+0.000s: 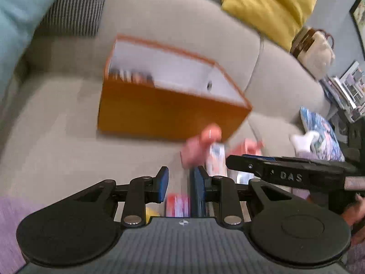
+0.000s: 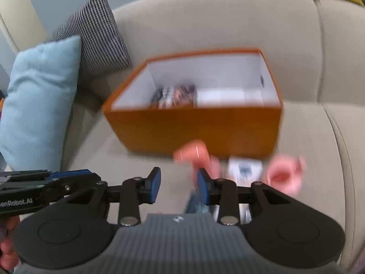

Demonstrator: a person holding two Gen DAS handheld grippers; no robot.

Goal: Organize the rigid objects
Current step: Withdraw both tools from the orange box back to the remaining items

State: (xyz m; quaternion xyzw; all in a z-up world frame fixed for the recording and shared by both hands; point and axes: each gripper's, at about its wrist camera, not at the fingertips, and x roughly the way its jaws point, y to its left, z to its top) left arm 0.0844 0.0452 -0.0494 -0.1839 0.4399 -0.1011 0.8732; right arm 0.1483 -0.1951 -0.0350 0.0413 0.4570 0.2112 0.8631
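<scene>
An open orange box [image 1: 168,111] with a white inside stands on the beige sofa; it also shows in the right wrist view [image 2: 194,130]. A dark patterned item [image 2: 175,96] lies inside it at the left. Pink objects [image 1: 200,143] and a white carton [image 1: 215,157] lie on the seat in front of the box, blurred; they show in the right wrist view as pink objects [image 2: 194,155] and a white carton [image 2: 245,167]. My left gripper [image 1: 179,182] is open over a red and white item [image 1: 178,205]. My right gripper [image 2: 179,186] is open and empty.
A light blue cushion [image 2: 38,96] and a checked cushion [image 2: 95,34] lean at the sofa's left. A yellow cushion [image 1: 269,6] rests on the backrest to the right. A bag [image 1: 314,50] and magazines [image 1: 349,91] are at the far right. A patterned cloth [image 1: 324,134] lies on the seat.
</scene>
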